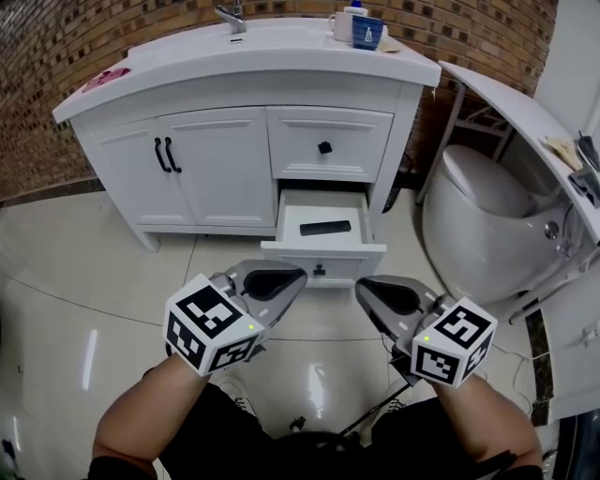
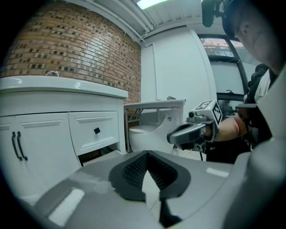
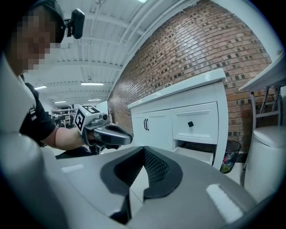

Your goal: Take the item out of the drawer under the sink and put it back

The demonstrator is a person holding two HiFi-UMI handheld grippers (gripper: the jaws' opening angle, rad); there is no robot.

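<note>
The lower drawer (image 1: 322,249) of the white sink cabinet stands pulled out. A flat black item (image 1: 325,227) lies inside it. Both grippers hover side by side over the floor, in front of the drawer and apart from it. My left gripper (image 1: 289,279) is shut with nothing in it, its jaws (image 2: 147,155) meeting at the tip. My right gripper (image 1: 367,292) is also shut and holds nothing (image 3: 143,150). Each gripper shows in the other's view: the right gripper (image 2: 190,133) and the left gripper (image 3: 109,133). The item is hidden in both gripper views.
Above the open drawer is a closed drawer with a black knob (image 1: 324,147). Two cabinet doors with black handles (image 1: 167,155) are to its left. A white toilet (image 1: 487,211) stands at the right, under a white shelf (image 1: 525,112). Cups (image 1: 356,26) and a faucet (image 1: 232,16) are on the counter. Cables (image 1: 389,403) lie on the tiled floor.
</note>
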